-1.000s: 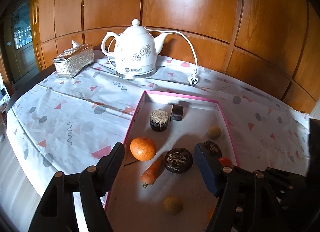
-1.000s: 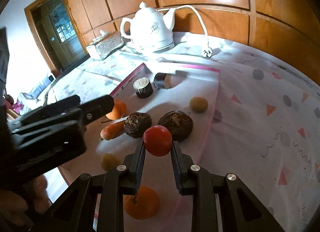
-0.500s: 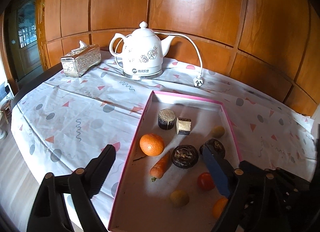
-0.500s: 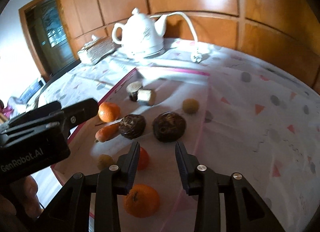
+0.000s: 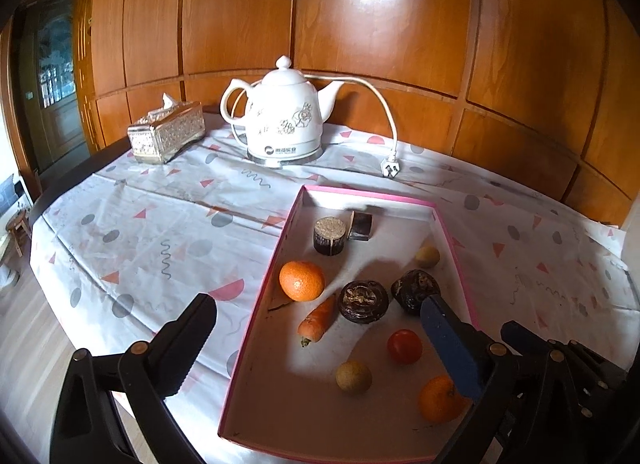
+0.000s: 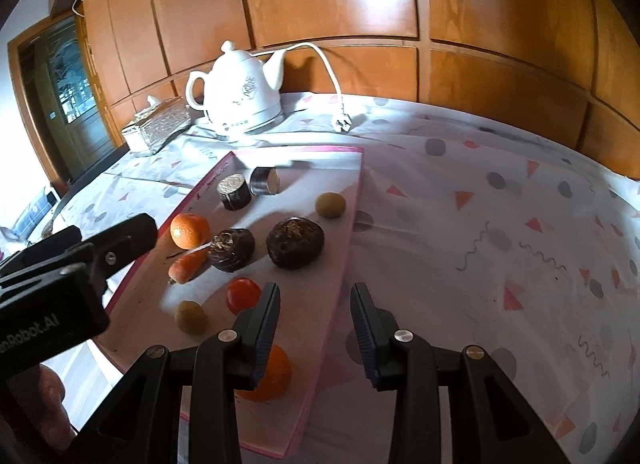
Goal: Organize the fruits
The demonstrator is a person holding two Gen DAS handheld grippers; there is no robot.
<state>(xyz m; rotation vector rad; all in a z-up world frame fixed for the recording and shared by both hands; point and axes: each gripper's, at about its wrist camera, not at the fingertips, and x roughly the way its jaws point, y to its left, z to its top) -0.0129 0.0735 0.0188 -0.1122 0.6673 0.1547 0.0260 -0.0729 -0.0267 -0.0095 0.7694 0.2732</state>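
From the left wrist camera, the left gripper (image 5: pixel 316 328) has its fingers wide apart. They have just been opening, and nothing is between them. The left finger (image 5: pixel 188 340) hangs over the cloth (image 5: pixel 132 232) on the counter, and the right finger (image 5: pixel 448 348) hangs over the pink tray (image 5: pixel 260 328). All the fruits lie in the tray. One orange (image 5: pixel 302 280) sits near the left wall. A carrot (image 5: pixel 318 320) lies just near of it. Two dark round fruits (image 5: pixel 363 301) sit side by side in the middle. A red tomato (image 5: pixel 405 346) lies nearer, just left of the right finger. A small yellow fruit (image 5: pixel 353 377) lies near the tomato. A second orange (image 5: pixel 440 398) is partly hidden behind the right finger. Far back stand a white kettle (image 5: pixel 286 115) and a tissue box (image 5: pixel 166 131).

From the right wrist camera, the right gripper (image 6: pixel 314 328) has its fingers a little apart, and they grip nothing. They have just been opening. The tomato (image 6: pixel 242 294) lies in the tray (image 6: pixel 344 223), just left of the left finger (image 6: pixel 264 328) and free of it. The second orange (image 6: pixel 276 376) peeks out under that finger. The left gripper (image 6: pixel 80 264) shows at the left side, over the tray's left edge.
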